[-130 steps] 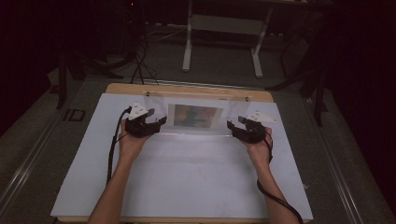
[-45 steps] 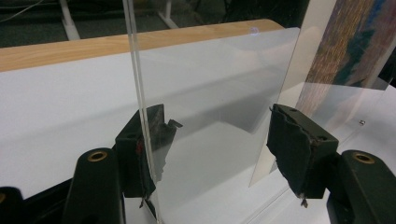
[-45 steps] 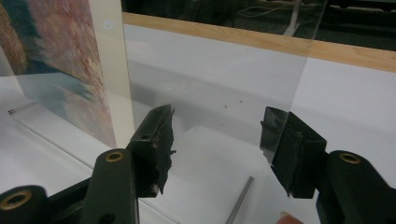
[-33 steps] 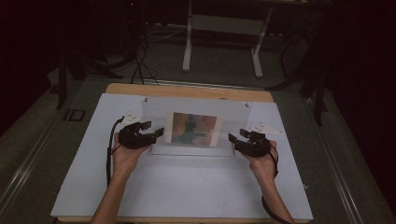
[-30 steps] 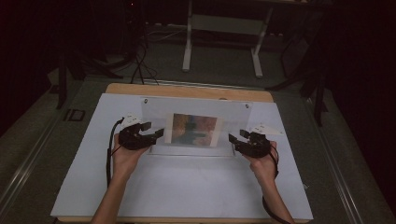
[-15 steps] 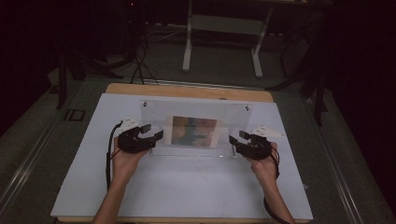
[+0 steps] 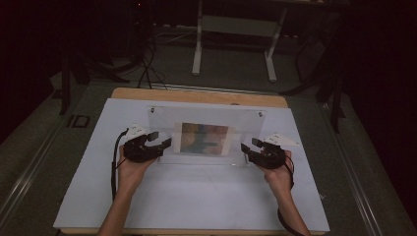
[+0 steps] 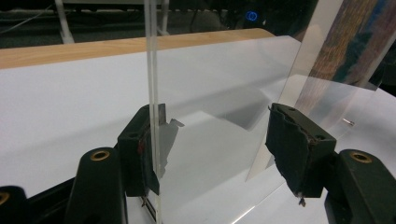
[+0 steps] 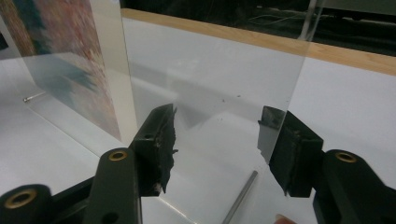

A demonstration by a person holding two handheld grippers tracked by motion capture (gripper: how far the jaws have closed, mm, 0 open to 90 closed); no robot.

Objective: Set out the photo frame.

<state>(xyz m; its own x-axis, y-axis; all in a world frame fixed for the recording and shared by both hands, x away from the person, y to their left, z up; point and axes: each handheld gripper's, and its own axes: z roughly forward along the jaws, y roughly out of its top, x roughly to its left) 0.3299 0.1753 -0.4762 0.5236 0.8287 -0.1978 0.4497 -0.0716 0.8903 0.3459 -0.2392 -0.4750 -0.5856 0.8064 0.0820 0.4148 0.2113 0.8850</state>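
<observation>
**Both grippers at the ends of a clear picture frame**

High view: I take the clear acrylic frame as my landmark. It stands near the middle of the white table cover, with a coloured print sandwiched at its centre and small fixing studs near its upper corners. My left gripper sits at the frame's left end, my right gripper at its right end, each held by a hand coming up from the near edge. From here I cannot tell how firmly either one grips.

Left gripper view: the frame's edge rises right against the inner face of the left-hand jaw, a double line of two panes. The other jaw stands well apart from it, so this gripper is wide open and holds nothing. The print shows farther along the pane.

Right gripper view: the pane's edge comes down at the right-hand jaw, touching or just in front of it; I cannot say which. The other jaw is well clear, so this one too is spread open and empty. A thin metal pin lies on the cover between the jaws, and another small one lies near the print.

My judgement: to grip well, I would centre each jaw pair over the edge, close both sides together, and keep clear of the loose pin.
</observation>
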